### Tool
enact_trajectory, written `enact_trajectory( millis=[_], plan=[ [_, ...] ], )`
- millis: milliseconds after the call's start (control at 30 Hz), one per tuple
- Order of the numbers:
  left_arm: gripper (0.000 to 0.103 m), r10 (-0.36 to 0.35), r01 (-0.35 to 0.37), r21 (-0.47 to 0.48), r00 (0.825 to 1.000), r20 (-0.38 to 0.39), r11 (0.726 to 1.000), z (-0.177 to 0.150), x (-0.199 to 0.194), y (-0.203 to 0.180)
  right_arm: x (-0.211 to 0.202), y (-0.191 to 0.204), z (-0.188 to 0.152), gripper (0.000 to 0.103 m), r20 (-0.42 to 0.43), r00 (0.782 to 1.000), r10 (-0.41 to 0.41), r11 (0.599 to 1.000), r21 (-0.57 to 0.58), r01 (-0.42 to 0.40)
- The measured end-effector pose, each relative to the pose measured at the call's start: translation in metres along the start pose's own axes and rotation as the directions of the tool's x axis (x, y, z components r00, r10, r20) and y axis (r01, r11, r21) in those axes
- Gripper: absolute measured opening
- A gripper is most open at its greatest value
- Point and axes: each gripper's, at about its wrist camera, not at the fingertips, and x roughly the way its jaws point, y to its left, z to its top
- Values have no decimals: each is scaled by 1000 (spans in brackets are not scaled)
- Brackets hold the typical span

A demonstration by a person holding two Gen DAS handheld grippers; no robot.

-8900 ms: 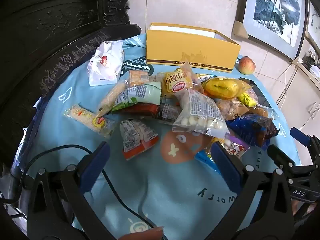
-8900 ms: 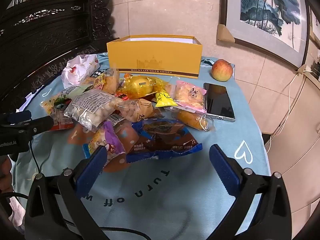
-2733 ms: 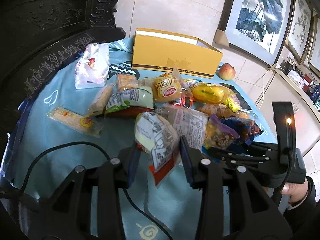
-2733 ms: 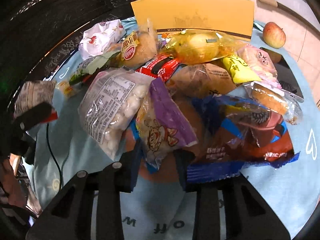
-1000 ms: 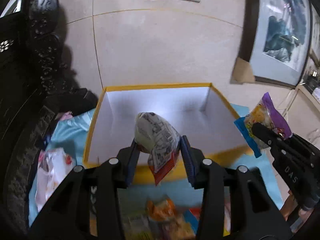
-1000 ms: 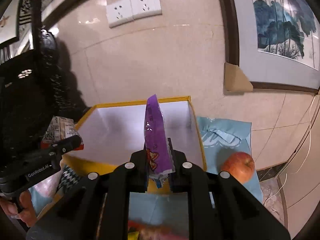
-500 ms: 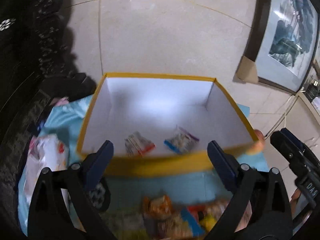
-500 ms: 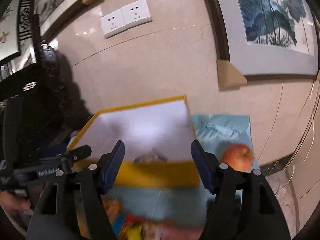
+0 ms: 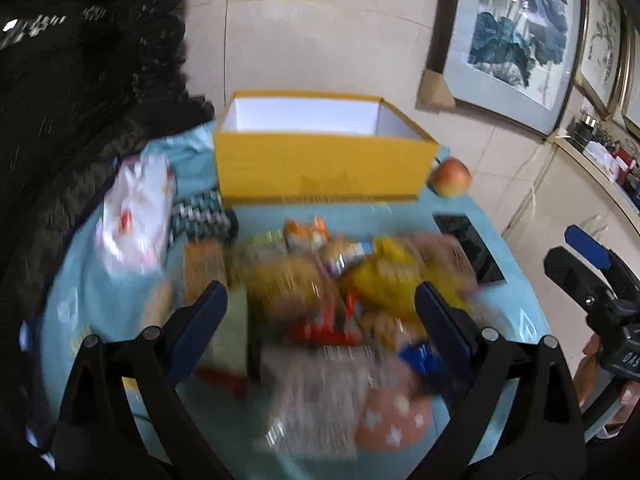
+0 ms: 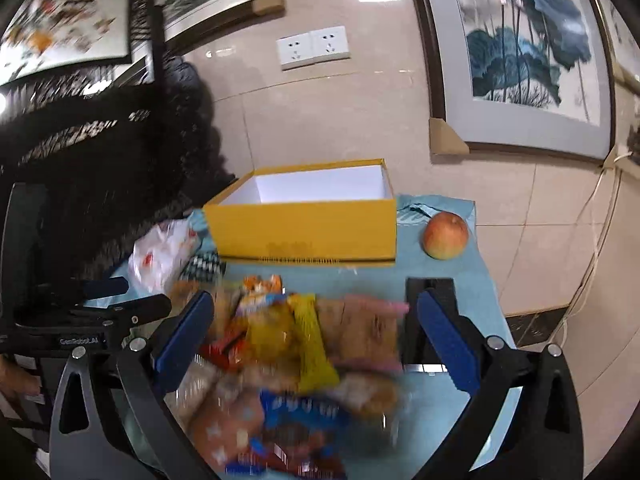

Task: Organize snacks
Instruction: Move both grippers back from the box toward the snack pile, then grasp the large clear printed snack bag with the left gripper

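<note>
Both grippers, left [image 9: 320,308] and right [image 10: 312,320], hang with jaws spread wide and nothing held, above the blurred snack pile [image 10: 304,344]. Yellow box [image 10: 308,228] stands behind the pile, beside an apple [image 10: 445,235].

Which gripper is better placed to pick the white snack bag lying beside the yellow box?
Probably left. The left gripper is open and the white snack bag lies on its side of the pile; the right gripper, also open, faces the pile's apple side.
</note>
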Motion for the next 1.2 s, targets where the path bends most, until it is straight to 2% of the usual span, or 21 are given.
enact_trajectory(
  millis=[133, 267, 533, 667, 733, 767, 867, 1100, 1200],
  plan=[
    [96, 18, -18, 32, 1000, -21, 999, -38, -7, -9, -16, 2, -31, 102, -22, 1000, -9, 1000, -9, 9],
    [96, 22, -22, 13, 998, -56, 1000, -62, -5, -10, -24, -9, -55, 102, -63, 998, 5, 998, 60, -1],
    [96, 24, -25, -5, 994, -110, 1000, -70, 19, -10, -31, -39, -74, 102, -124, 992, 15, 979, 202, 10],
    [95, 39, -43, -23, 986, -163, 999, -78, 42, -4, -32, -40, -75, 102, -135, 991, 20, 977, 214, 10],
    [84, 33, -44, -51, 980, -197, 998, -83, 54, 3, -32, -33, -76, 102, -139, 990, 10, 984, 178, 15],
    [66, 36, -51, -64, 976, -217, 997, -86, 61, 7, -31, -29, -78, 102, -139, 990, -2, 988, 154, 24],
    [43, 20, -36, -82, 980, -197, 996, -85, 57, 13, -27, -19, -81, 102, -154, 988, -16, 994, 108, 33],
    [40, 42, -51, -83, 993, -107, 995, -84, 17, 22, -10, -6, -90, 102, -242, 970, -18, 998, 56, 33],
    [40, 36, -44, -84, 995, -93, 995, -87, 7, 24, -3, -5, -92, 102, -281, 959, -28, 997, 64, 48]
  ],
)
